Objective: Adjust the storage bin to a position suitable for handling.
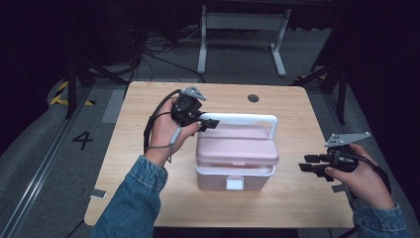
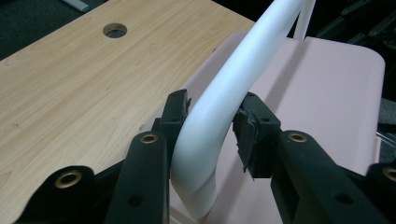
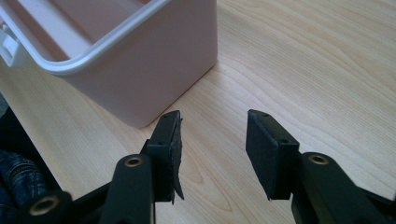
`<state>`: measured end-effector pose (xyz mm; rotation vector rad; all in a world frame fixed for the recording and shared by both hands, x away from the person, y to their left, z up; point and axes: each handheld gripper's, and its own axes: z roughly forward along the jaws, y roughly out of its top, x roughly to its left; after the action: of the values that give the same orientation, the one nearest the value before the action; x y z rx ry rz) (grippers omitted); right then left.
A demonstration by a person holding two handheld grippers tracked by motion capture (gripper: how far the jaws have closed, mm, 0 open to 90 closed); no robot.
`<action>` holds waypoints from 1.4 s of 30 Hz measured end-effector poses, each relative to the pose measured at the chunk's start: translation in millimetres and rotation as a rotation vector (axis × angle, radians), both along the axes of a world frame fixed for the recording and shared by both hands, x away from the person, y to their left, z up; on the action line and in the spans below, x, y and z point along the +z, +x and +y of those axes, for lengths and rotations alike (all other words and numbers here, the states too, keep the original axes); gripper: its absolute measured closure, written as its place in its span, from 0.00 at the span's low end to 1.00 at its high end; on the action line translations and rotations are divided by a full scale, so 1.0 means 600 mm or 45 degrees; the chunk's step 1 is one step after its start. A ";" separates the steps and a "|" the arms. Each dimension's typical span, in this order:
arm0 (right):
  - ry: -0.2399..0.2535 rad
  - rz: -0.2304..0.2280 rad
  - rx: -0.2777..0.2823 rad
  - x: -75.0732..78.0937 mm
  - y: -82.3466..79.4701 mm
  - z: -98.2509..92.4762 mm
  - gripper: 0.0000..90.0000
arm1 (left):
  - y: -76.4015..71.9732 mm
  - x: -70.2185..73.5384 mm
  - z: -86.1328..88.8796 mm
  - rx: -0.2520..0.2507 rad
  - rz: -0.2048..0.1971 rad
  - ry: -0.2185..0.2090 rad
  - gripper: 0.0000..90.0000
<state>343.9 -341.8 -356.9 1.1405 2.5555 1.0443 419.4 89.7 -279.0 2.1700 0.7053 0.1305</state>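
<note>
A pink box [image 1: 218, 179] with a white latch [image 1: 235, 184] stands in the middle of the wooden table [image 1: 148, 104]. Its pink lid [image 1: 237, 146] sits slightly raised above the base. My left gripper [image 1: 210, 124] is shut on the left bend of the lid's white handle [image 1: 247, 118]. In the left gripper view the handle [image 2: 233, 88] runs up between the pads of that gripper [image 2: 212, 121], over the lid [image 2: 322, 93]. My right gripper [image 1: 307, 163] is open to the right of the box, low over the table. In its own view that gripper [image 3: 212, 140] holds nothing, and the box's corner [image 3: 140, 74] lies just ahead.
A round cable hole [image 1: 253, 98] sits near the table's far edge. Bare tabletop [image 1: 307, 129] lies right of the box and in front of it. Beyond the table a white frame [image 1: 242, 29] stands on the grey floor, with cables to its left.
</note>
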 end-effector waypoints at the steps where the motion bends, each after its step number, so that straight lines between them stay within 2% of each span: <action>1: 0.005 -0.001 0.001 0.001 0.000 0.000 0.63 | 0.001 0.000 0.000 0.007 -0.005 -0.002 0.74; 8: 0.016 -0.021 0.018 0.005 -0.002 0.001 0.64 | 0.013 0.006 -0.003 0.032 -0.020 -0.005 0.72; 9: 0.016 -0.026 0.021 0.006 -0.003 0.002 0.64 | 0.017 0.008 -0.002 0.032 -0.032 0.012 0.71; 11: 0.025 -0.027 0.026 0.008 -0.004 0.005 0.64 | 0.021 0.010 -0.003 0.044 -0.026 0.000 0.70; 15: 0.024 -0.058 0.040 0.013 -0.006 0.008 0.67 | 0.028 0.014 -0.003 0.043 -0.024 0.013 0.70; 19: 0.050 -0.093 0.060 0.021 -0.009 0.012 0.70 | 0.035 0.016 -0.004 0.058 -0.025 0.023 0.70; 21: 0.070 -0.110 0.075 0.026 -0.011 0.017 0.72 | 0.038 0.015 -0.005 0.073 -0.025 0.004 0.70; 25: 0.110 -0.157 0.120 0.035 -0.013 0.030 0.79 | 0.048 0.016 -0.006 0.086 -0.036 0.016 0.70; 27: 0.138 -0.202 0.146 0.040 -0.014 0.041 0.84 | 0.050 0.017 -0.008 0.096 -0.027 0.017 0.69; 30: 0.193 -0.240 0.182 0.046 -0.014 0.057 0.91 | 0.055 0.019 -0.008 0.100 -0.030 0.029 0.69; 33: 0.251 -0.274 0.218 0.049 -0.013 0.076 0.95 | 0.059 0.017 -0.007 0.106 -0.014 0.012 0.69; 36: 0.274 -0.323 0.258 0.050 -0.013 0.094 0.99 | 0.061 0.015 -0.006 0.117 -0.007 -0.013 0.69; 42: 0.373 -0.405 0.274 0.051 -0.008 0.121 1.00 | 0.060 0.014 -0.005 0.116 -0.013 -0.014 0.69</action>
<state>338.9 -269.3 -326.6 0.6876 2.3593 1.5527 455.5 86.6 -270.5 2.1256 0.7975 0.1851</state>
